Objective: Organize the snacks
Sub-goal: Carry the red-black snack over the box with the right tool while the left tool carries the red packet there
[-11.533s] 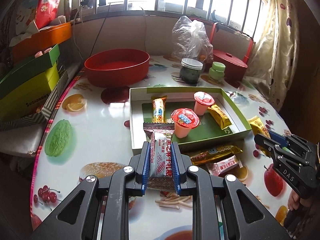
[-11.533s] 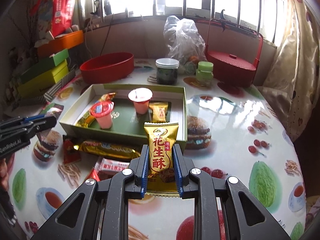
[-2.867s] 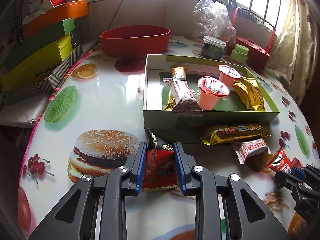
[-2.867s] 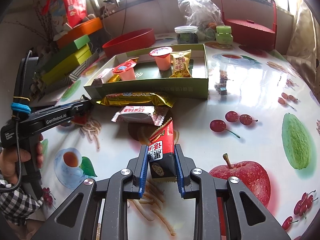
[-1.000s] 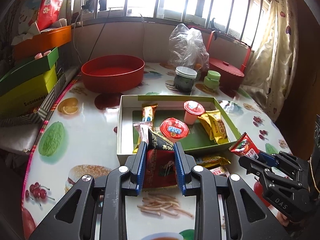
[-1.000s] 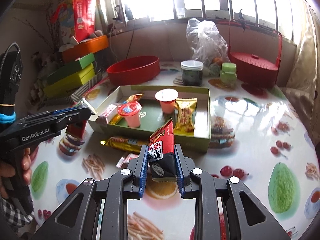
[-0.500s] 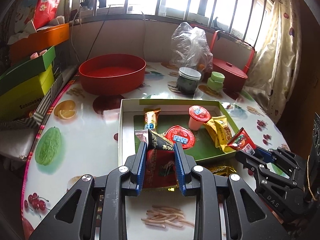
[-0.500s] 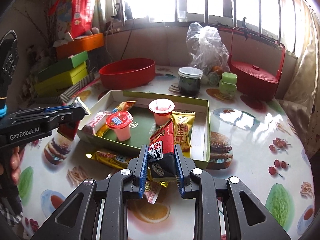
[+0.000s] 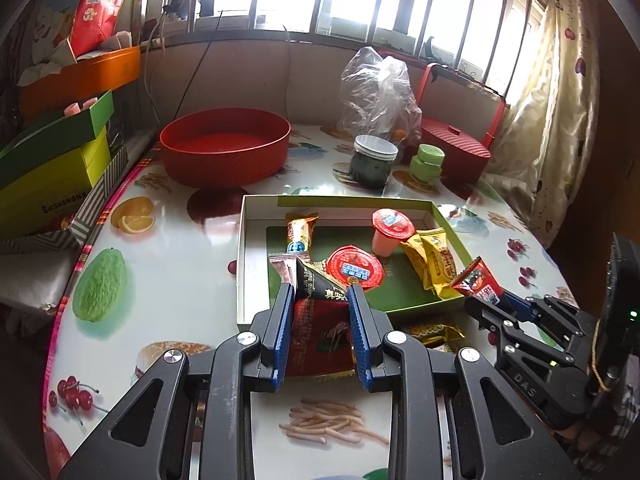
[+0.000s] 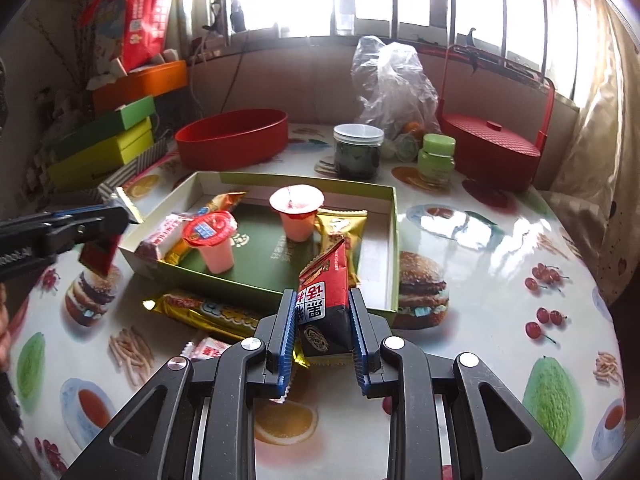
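My left gripper (image 9: 321,294) is shut on a dark red and black snack packet (image 9: 320,332), held over the near edge of the green box (image 9: 340,201). My right gripper (image 10: 322,298) is shut on a red and black packet (image 10: 325,280) at the box's (image 10: 304,179) near right corner. Each gripper also shows in the other's view: the right gripper (image 9: 486,304) and the left gripper (image 10: 114,214). Inside the box lie two jelly cups (image 10: 210,236), yellow packets (image 9: 434,256) and long bars. A gold bar (image 10: 208,312) and a pink-white packet (image 10: 206,348) lie on the table in front of the box.
Behind the box stand a red round bowl (image 9: 224,152), a dark jar (image 9: 374,160), a small green jar (image 9: 430,162), a clear plastic bag (image 9: 376,88) and a red lidded basket (image 9: 456,152). Stacked boxes (image 9: 52,176) line the left edge. A curtain hangs at the right.
Both grippers have come closer to the green box with their packets still held. The right one's packet now overlaps the box's near right corner.
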